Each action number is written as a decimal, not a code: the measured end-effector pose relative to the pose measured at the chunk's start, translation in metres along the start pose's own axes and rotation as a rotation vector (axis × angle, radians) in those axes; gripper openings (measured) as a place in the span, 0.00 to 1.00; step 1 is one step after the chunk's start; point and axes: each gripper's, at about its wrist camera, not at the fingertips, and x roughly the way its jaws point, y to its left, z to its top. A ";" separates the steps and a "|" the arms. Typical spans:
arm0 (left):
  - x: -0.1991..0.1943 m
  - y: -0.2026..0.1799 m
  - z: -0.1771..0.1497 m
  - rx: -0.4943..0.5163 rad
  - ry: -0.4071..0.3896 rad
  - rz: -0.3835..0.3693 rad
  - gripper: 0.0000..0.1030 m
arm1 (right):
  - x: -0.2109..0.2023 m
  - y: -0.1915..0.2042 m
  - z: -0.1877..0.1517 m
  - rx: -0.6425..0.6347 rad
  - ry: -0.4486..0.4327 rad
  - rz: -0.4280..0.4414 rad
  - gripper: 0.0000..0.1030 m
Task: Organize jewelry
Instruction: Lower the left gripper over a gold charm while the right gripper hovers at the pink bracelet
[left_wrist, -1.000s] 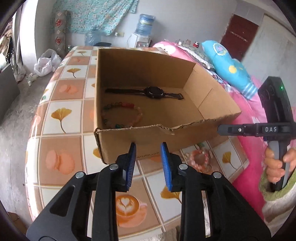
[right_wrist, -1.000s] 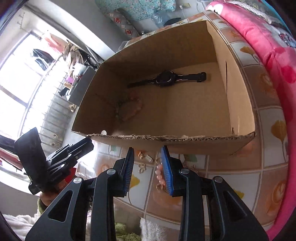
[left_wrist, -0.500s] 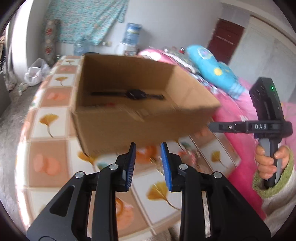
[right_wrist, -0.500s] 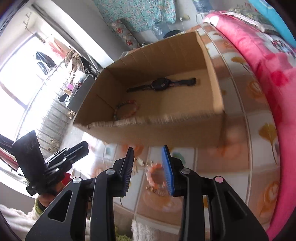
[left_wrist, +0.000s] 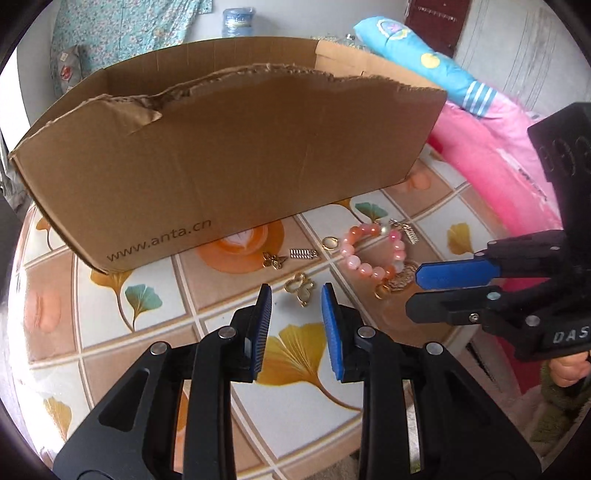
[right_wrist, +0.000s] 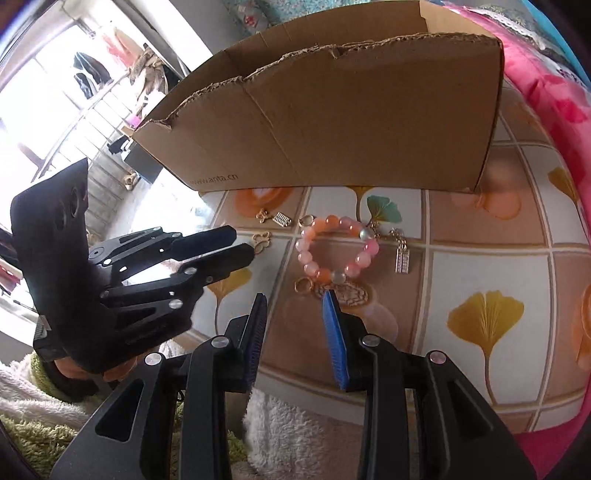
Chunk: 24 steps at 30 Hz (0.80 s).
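Loose jewelry lies on the tiled table (left_wrist: 155, 325) in front of a cardboard box (left_wrist: 240, 147). A pink and orange bead bracelet (left_wrist: 352, 263) sits to the right, with a gold butterfly outline charm (left_wrist: 300, 288) left of it. My left gripper (left_wrist: 296, 292) is open and empty, its tips just short of that butterfly charm. My right gripper (right_wrist: 295, 297) is also open and empty, just in front of the bracelet (right_wrist: 304, 256), a gold ring (right_wrist: 303, 285) and a filigree piece (right_wrist: 349, 295). The box's front wall (right_wrist: 332, 110) hides its inside.
Small charms (left_wrist: 303, 253) and a silver rectangular pendant (right_wrist: 403, 260) are scattered near the box. Pink bedding (left_wrist: 491, 158) and a blue pillow (left_wrist: 417, 59) lie to the right. The table's front edge and fuzzy fabric (right_wrist: 280, 435) are below the grippers.
Both grippers have dropped and come close to the table in front of the box. The watch and bracelet inside the box have gone out of sight behind its front wall.
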 end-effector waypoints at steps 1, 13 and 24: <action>0.003 0.000 0.001 -0.003 0.010 0.005 0.26 | 0.000 0.001 -0.001 -0.002 -0.003 0.001 0.31; 0.015 -0.021 0.008 0.081 0.018 0.106 0.14 | -0.003 -0.017 0.007 0.013 -0.029 0.009 0.31; 0.014 -0.021 0.007 0.061 0.019 0.079 0.02 | -0.014 -0.018 0.006 -0.008 -0.054 0.010 0.31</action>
